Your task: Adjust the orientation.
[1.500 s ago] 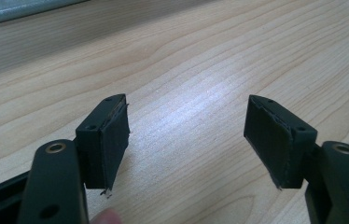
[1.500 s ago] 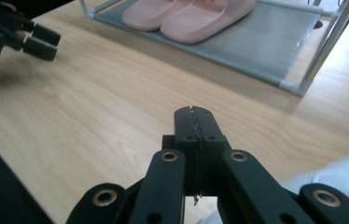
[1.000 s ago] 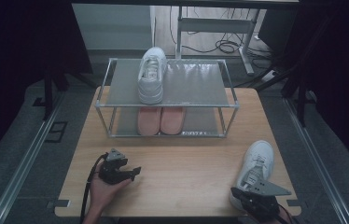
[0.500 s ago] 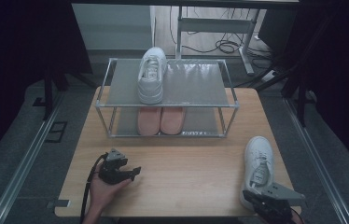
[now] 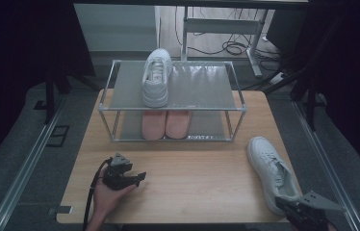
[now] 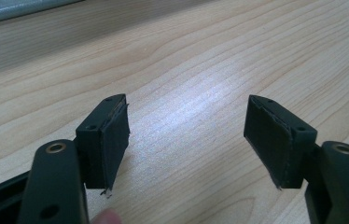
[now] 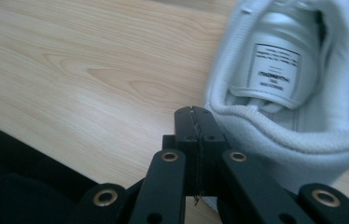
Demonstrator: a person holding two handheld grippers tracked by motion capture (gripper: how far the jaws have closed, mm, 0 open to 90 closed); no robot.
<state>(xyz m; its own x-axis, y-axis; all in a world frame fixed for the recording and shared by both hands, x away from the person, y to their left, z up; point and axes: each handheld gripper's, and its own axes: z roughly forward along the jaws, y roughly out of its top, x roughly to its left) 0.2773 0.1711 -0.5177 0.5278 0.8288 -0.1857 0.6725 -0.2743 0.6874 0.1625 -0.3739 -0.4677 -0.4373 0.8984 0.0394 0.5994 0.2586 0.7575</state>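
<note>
The right gripper (image 7: 194, 114) had its jaws pressed flat together, pinching nothing, with the padded heel collar of the white leather lace-up sneaker (image 7: 294, 88) just beside their tips. The left gripper (image 6: 186, 140) rested with jaws spread wide over bare wooden tabletop (image 6: 200, 70). Judging by the matching white sneaker (image 5: 157, 77) alone atop the grey metal two-tier shoe rack (image 5: 202, 91), half the pair was shelved; grasping and lifting remained.

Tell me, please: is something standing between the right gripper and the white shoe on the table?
Nothing visible does. The right gripper, jaws shut and empty, sits right at the heel collar of the white shoe, with bare wooden table beside it. Whether they touch I cannot tell.
</note>
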